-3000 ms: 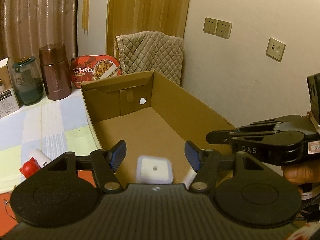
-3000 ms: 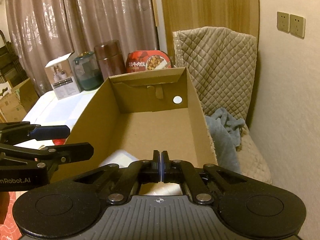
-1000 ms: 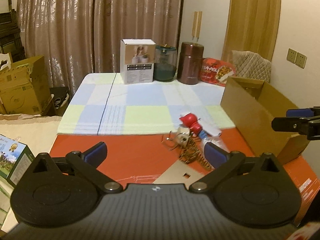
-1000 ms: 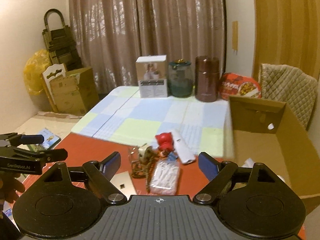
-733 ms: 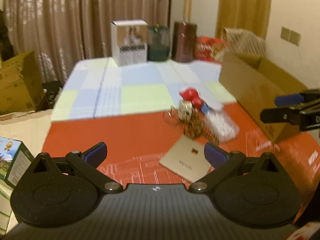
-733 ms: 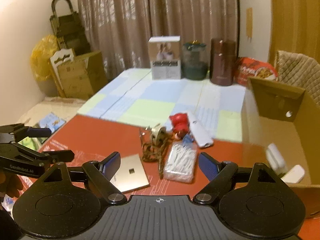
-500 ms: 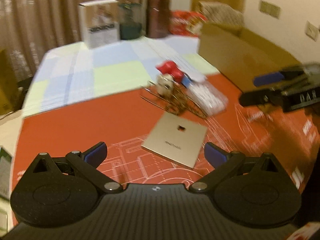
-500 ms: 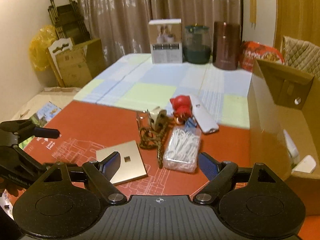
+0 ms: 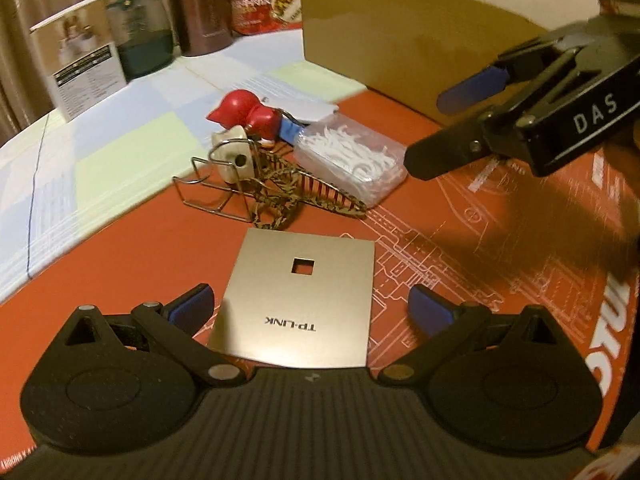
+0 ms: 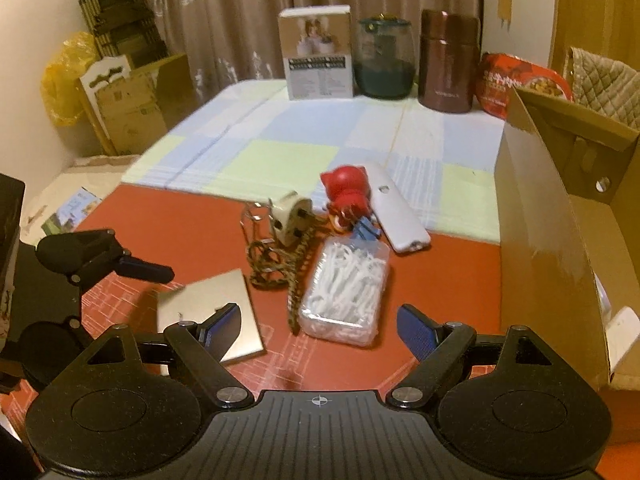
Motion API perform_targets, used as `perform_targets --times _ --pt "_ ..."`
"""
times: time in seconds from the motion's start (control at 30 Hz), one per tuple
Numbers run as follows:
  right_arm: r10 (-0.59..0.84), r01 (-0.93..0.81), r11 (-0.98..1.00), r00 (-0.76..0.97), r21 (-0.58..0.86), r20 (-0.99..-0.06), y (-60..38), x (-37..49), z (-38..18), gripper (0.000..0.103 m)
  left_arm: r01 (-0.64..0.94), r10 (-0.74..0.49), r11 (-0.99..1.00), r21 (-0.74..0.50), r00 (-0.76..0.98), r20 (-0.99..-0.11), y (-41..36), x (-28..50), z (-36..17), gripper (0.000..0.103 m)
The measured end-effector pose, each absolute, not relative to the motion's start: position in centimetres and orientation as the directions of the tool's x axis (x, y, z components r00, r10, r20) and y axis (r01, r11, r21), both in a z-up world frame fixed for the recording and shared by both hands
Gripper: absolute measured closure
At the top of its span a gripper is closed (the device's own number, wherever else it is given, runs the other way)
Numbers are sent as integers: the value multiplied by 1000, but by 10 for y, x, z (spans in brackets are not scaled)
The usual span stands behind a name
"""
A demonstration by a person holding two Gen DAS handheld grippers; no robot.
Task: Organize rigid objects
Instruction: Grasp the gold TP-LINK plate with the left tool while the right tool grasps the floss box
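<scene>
Gold-coloured and flat, the TP-LINK plate [image 9: 302, 296] lies on the red mat [image 9: 460, 240] of the counter in the lower middle of the left wrist view, its near edge between the fingers of the left gripper [image 9: 310, 310]. Those fingers stand wide apart, one blue pad [image 9: 192, 304] just off the plate's lower left corner and the other off its lower right side, neither pressing on it.

Above the plate in that view sits a small heap: a wire rack [image 9: 224, 188] with a cream plug [image 9: 234, 158] in it, a patterned cord [image 9: 280, 196], a red figurine [image 9: 248, 114] and a clear box of floss picks [image 9: 352, 160]. At the upper right the right gripper [image 9: 452, 132] reaches in, tilted, its fingers spread with nothing between them.

In the right wrist view the right gripper [image 10: 320, 330] frames the floss box [image 10: 346, 292] in the lower middle; the box lies beyond the fingertips and between their lines, untouched. The left pad [image 10: 224, 328] overlaps the plate [image 10: 200, 304] in the picture; whether it touches I cannot tell. A white remote [image 10: 396, 216] lies just beyond the figurine [image 10: 346, 192]. The open cardboard box [image 10: 552, 240] stands along the right edge, with white items inside at its lower right. A white carton [image 10: 318, 52], a green jar [image 10: 384, 58] and a brown flask [image 10: 448, 60] stand at the top centre.
</scene>
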State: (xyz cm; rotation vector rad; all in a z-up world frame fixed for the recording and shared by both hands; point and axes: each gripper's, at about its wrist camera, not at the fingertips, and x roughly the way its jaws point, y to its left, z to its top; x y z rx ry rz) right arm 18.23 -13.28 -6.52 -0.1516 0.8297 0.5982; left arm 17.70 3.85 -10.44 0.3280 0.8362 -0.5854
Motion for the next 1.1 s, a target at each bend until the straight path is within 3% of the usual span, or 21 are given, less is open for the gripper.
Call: perform_targets --times 0.43,0.5,0.57,0.87,0.9,0.97,1.1 --pt "429 -549 829 503 107 -750 -131 189 -73 21 573 -351 820 -10 488 -799 39 195 -118 5" --pt "431 -548 829 501 111 -750 -130 190 -74 21 548 -334 837 -8 498 -801 40 196 -115 14" --pt "433 -545 830 499 116 -751 -129 192 -74 21 520 -324 854 -20 501 -803 43 196 -112 16" --pt "436 -502 853 534 144 -724 -125 207 -75 21 343 -276 936 -85 560 -781 58 184 -100 17" --pt "425 -500 857 550 125 -719 -122 209 -74 22 330 -267 941 -81 571 -776 59 183 -99 17" --pt "391 -497 865 578 71 -716 -116 212 -74 35 301 -248 951 -78 584 -773 60 184 -99 17" --pt "367 -493 869 567 54 -737 -109 224 -84 41 281 -241 956 -89 572 -784 62 188 -105 17"
